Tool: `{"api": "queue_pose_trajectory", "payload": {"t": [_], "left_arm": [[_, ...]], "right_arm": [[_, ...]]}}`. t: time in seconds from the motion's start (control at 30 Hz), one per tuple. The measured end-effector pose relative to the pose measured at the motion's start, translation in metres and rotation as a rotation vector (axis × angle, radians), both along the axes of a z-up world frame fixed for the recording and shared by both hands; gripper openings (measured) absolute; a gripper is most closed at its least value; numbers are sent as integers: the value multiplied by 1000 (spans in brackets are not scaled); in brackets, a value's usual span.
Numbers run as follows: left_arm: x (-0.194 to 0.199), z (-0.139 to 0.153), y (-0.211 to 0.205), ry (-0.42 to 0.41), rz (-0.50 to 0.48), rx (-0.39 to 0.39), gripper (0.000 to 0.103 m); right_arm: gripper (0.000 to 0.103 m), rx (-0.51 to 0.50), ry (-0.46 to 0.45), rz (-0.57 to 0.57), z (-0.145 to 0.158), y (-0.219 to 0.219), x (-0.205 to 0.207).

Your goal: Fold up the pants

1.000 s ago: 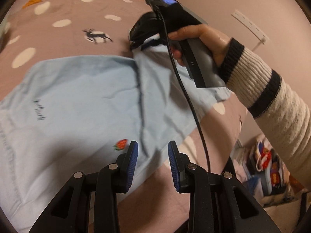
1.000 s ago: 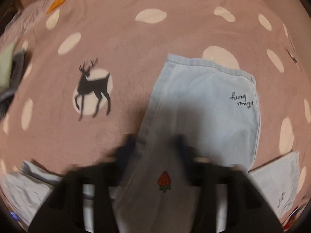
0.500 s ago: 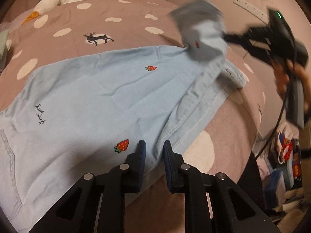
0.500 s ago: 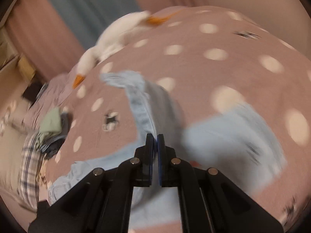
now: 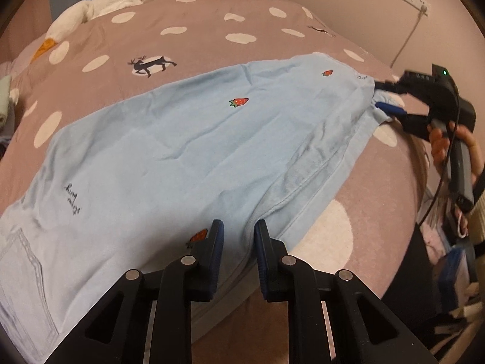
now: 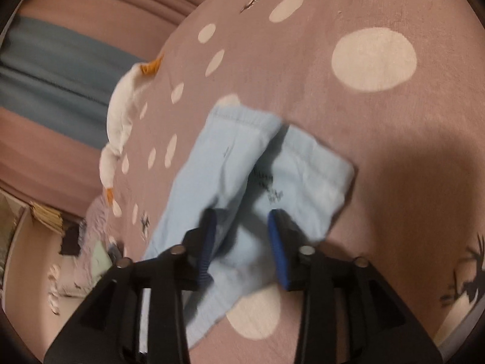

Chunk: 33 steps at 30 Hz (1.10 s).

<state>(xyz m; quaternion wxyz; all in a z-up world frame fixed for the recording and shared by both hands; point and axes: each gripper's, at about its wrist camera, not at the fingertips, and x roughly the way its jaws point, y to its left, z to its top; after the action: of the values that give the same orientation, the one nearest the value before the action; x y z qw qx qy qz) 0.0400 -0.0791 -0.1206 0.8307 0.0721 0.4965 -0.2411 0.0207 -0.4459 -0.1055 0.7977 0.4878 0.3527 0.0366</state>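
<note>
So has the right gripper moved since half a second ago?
Yes. In the left wrist view, the right gripper has dropped from above the bedspread to the hem of the pants, jaws now open.

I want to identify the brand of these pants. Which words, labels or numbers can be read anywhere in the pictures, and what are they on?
Dark cursive script on the pants near the pocket, at: upside down, not legible.
Small dark script near the leg hem: too small to read.
Dark script on the hem ends in the right wrist view: blurred, unreadable.
No brand, number or sign can be read anywhere.

Soft matt cotton-like pants (image 5: 188, 151) lie on a fuzzy, fleecy blanket (image 5: 212, 15); jaws' pads look ribbed.
</note>
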Motion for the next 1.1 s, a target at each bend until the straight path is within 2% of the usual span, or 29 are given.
{"api": "queue_pose_trajectory", "payload": {"t": [0.13,0.2,0.3,0.4,0.47,0.5,0.53,0.57,0.67,0.8,0.87,0.97,1.03,1.07,1.1], "left_arm": [[1,-1,-7,-35,-22,39,17],[0,0,-5,-41,-20,32,12],[0,1,-1,-33,-5,13,12],[2,0,-2,-23,-3,11,12],[1,0,-5,-29,-8,27,12],[1,0,-6,-34,-8,32,12],[0,1,-7,-37,-9,33,10],[-1,2,-7,-39,-10,31,5],[-9,9,-8,-69,-35,36,4],[-18,22,-7,-104,-63,15,4],[-21,22,-6,-106,-71,7,4],[-22,14,-7,-87,-77,17,4],[-21,5,-11,-59,-92,40,4],[-19,2,-11,-59,-82,57,4],[-17,1,-11,-53,-73,58,4]], "right_arm": [[39,70,-18,-25,0,-11,4],[39,93,-23,-44,2,-16,0],[36,140,-31,-80,-1,-19,-9],[37,78,5,-40,-4,-16,1],[34,76,3,-22,-7,-14,8],[27,59,10,-23,-6,-13,11],[9,45,9,-24,-2,-13,11],[3,34,-8,-23,3,-13,10],[3,-36,-75,-6,27,-13,1],[3,-26,-89,-10,36,-21,-14],[3,-68,-56,-4,32,-22,-18],[3,-38,7,-24,13,-26,-23],[7,-70,45,-28,0,-27,-20],[5,-77,65,-16,-6,-28,-16],[4,-39,67,-11,-11,-31,-15]]}}
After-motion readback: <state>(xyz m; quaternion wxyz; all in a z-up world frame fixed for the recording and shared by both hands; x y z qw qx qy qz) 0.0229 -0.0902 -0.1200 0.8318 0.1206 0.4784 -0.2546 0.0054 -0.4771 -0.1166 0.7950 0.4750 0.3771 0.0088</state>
